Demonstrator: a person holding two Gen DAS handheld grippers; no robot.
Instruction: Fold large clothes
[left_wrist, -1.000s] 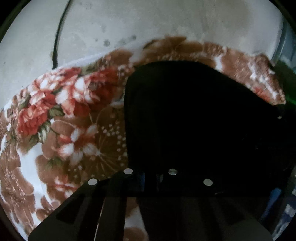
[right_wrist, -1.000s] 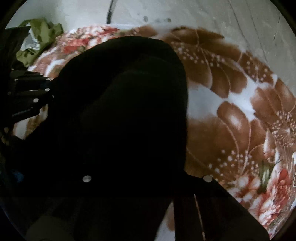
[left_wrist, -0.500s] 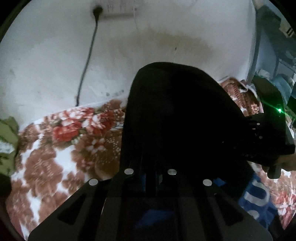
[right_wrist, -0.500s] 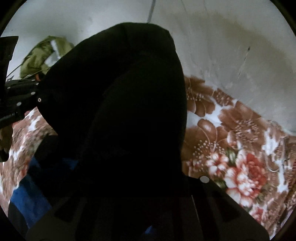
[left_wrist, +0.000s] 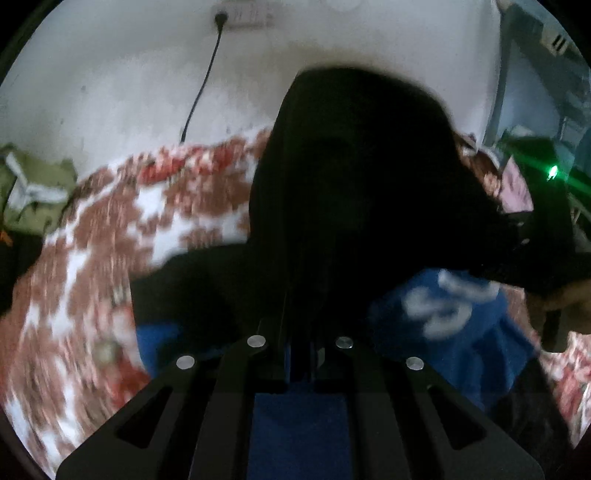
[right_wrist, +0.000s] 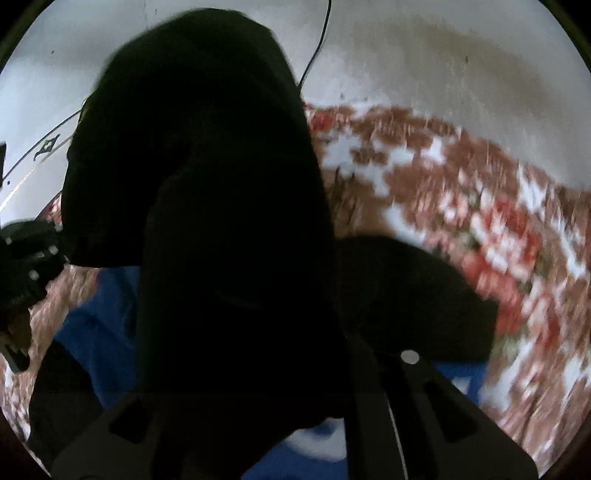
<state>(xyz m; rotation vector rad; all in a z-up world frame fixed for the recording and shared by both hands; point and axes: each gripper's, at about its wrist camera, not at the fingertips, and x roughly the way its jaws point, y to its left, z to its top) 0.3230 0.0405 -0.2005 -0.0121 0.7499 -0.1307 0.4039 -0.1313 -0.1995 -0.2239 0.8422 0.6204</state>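
A black garment (left_wrist: 351, 177) hangs lifted in front of both cameras and hides the fingertips. My left gripper (left_wrist: 299, 295) is shut on its edge. In the right wrist view the same black cloth (right_wrist: 207, 184) drapes over my right gripper (right_wrist: 295, 332), whose jaws are opening slightly with the cloth still between them. Beneath lies blue cloth with white lettering (left_wrist: 443, 321), with a black sleeve (right_wrist: 406, 295) spread beside it. I cannot tell whether black and blue are one garment. Each gripper shows in the other's view: the right (left_wrist: 532, 236), the left (right_wrist: 33, 254).
A floral red, brown and white blanket (left_wrist: 110, 258) covers the bed under everything. Behind stands a white wall with a socket strip (left_wrist: 240, 14) and a black cable (left_wrist: 199, 85). Green cloth (left_wrist: 33, 192) is bunched at the far left. A hand (left_wrist: 569, 299) holds the right gripper.
Both grippers have drawn back from the wall and risen, carrying the black cloth along. The blue lettered cloth and the black sleeve on the blanket have come into view.
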